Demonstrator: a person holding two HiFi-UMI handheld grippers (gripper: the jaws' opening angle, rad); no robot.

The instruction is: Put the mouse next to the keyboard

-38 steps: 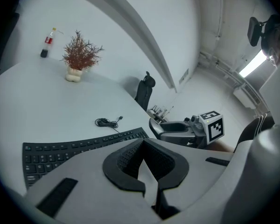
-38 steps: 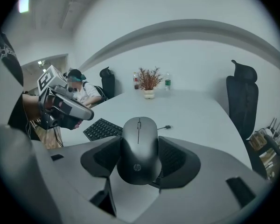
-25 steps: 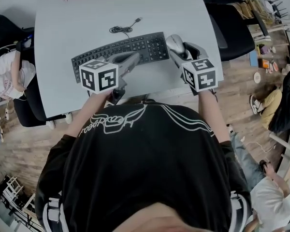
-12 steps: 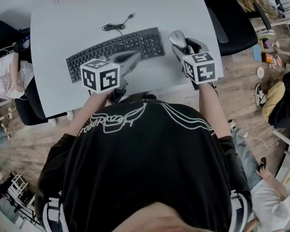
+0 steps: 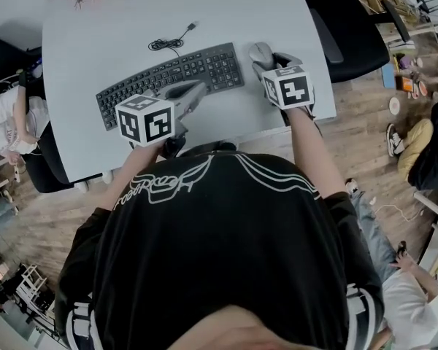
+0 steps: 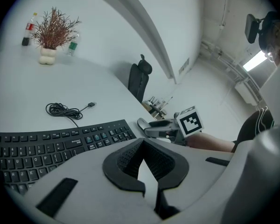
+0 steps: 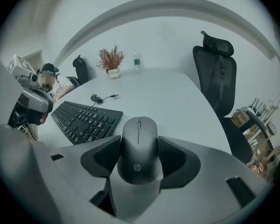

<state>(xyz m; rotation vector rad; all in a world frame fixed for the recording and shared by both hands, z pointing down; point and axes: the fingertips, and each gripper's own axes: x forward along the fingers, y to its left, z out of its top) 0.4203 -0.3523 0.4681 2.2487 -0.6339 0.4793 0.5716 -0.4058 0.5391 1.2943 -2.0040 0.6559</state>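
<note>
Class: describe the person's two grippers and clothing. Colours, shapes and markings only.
The left gripper and right gripper are grey moulded shells with black textured pads. Each carries a white cube with black square markers. The top worn is black with a white line print.

The left gripper (image 6: 143, 149) fills the foreground, dark-padded jaws closed on nothing, over a pale table (image 6: 107, 90) where a black keyboard (image 6: 60, 146) lies left, its coiled cable (image 6: 63, 110) behind, and the right gripper (image 6: 155, 126) holds a mouse (image 6: 141, 123) beside it
</note>
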